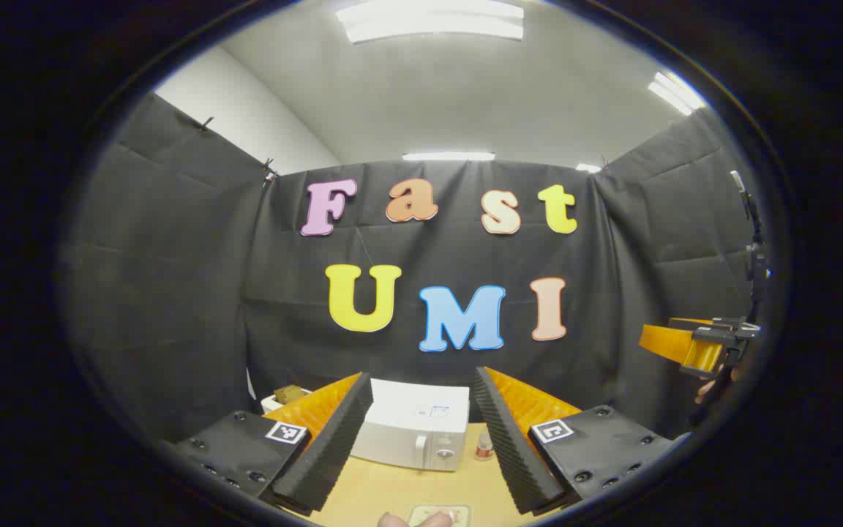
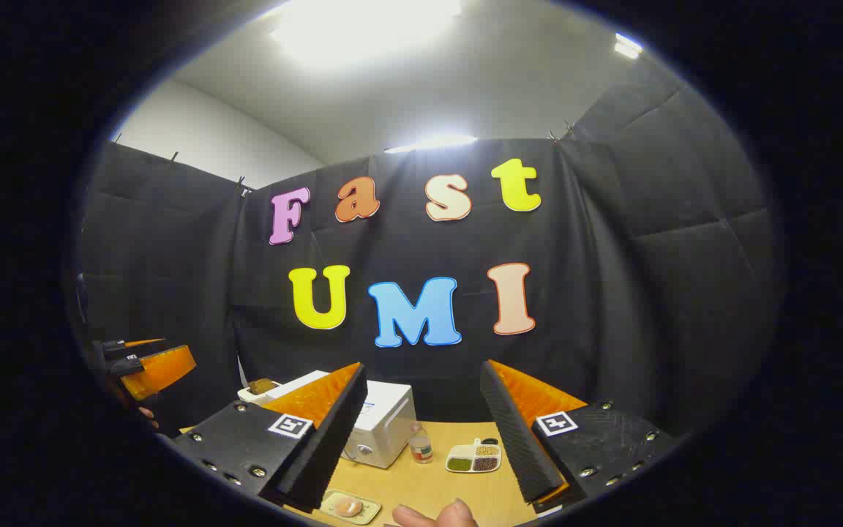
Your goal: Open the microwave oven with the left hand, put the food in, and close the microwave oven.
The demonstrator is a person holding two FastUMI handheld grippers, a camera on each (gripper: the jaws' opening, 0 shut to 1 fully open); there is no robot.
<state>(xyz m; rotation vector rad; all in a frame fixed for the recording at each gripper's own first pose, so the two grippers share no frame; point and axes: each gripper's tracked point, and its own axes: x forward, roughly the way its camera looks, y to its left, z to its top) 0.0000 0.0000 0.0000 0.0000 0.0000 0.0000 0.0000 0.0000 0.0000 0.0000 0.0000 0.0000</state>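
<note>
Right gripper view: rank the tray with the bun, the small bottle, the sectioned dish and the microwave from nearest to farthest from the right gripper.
1. Tray with the bun, lowest on the table, by the left finger.
2. Small bottle and sectioned dish, mid-table between the fingers; too close to call.
3. Microwave, back left against the cloth wall.

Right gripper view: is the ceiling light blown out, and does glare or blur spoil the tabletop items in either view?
Right gripper view: ceiling light is blown out, yet microwave and sectioned dish stay sharp. Left gripper view: ceiling light keeps its outline; microwave is glare-free; both views show fisheye bending toward the edges.
</note>
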